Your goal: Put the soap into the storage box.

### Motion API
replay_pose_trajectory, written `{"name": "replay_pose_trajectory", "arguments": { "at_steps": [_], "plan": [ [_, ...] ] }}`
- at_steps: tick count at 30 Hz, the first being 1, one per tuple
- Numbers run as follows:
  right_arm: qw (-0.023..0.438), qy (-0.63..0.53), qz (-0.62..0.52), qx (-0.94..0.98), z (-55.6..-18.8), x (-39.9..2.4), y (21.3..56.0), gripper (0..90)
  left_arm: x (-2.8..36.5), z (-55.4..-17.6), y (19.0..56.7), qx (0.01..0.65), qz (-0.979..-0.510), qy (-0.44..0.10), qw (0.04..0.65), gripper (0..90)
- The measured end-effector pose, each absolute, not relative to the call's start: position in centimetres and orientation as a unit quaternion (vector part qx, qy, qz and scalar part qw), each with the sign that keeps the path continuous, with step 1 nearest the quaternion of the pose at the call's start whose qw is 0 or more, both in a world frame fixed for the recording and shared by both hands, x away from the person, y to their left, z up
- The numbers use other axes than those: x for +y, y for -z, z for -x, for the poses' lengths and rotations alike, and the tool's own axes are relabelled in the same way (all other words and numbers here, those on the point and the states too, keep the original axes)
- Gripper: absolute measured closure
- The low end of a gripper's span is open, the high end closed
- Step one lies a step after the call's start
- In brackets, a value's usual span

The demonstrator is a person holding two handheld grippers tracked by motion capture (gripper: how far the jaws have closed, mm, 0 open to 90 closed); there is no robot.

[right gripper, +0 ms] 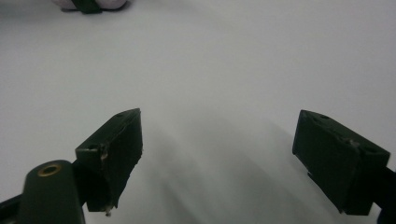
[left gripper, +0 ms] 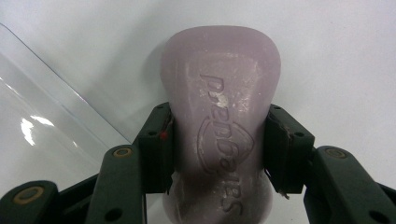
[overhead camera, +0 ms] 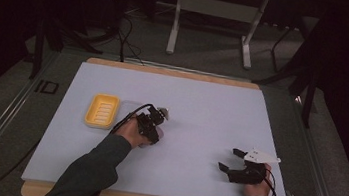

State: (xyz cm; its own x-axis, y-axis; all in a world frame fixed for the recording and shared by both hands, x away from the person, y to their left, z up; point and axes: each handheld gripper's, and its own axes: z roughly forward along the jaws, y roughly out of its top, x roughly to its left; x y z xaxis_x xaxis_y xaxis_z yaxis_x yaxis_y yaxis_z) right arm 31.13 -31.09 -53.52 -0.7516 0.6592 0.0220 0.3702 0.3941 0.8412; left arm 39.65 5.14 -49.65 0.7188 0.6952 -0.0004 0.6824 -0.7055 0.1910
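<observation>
Lilac and waxy, a bar of soap (left gripper: 219,116) is clamped across its narrowed waist by the left tool (left gripper: 218,149), whose two black pads press on the bar's opposite long edges while the wider rounded end sticks out beyond them. Raised lettering is pressed into the upper face, and pale scuffs are seen around it, so the surface is judged soft enough to be marked by hard pads. The bar is taken to be stiff, fairly dense for its bulk and slippery, more so if damp; a grip at the waist is judged the best one, since the flaring ends on either side would stop the bar from sliding out lengthwise. Only moderate pressure should be needed, and a harder squeeze could dent the edges.

From the high view the bar is seen as a pale spot at the tip of the left tool (overhead camera: 157,117), low over the light worktop (overhead camera: 211,107) near its middle; whether it rests on the surface or is lifted just clear cannot be told. A yellow soap dish (overhead camera: 102,110) with a ribbed floor lies near, to the left of the bar. Well apart, at the near right, the right tool (overhead camera: 231,159) is held with its jaws spread wide and nothing between them
</observation>
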Motion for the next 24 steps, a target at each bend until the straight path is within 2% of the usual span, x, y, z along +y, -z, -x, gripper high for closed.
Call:
{"name": "replay_pose_trajectory", "arguments": {
  "at_steps": [24],
  "plan": [
    [0.161, -0.452, -0.313, 0.819, -31.1, -31.1, 53.5, 15.6, 5.6, -39.2, 48.2, 0.37, -0.923, -0.05, 0.097, 50.2]
  ]
}}
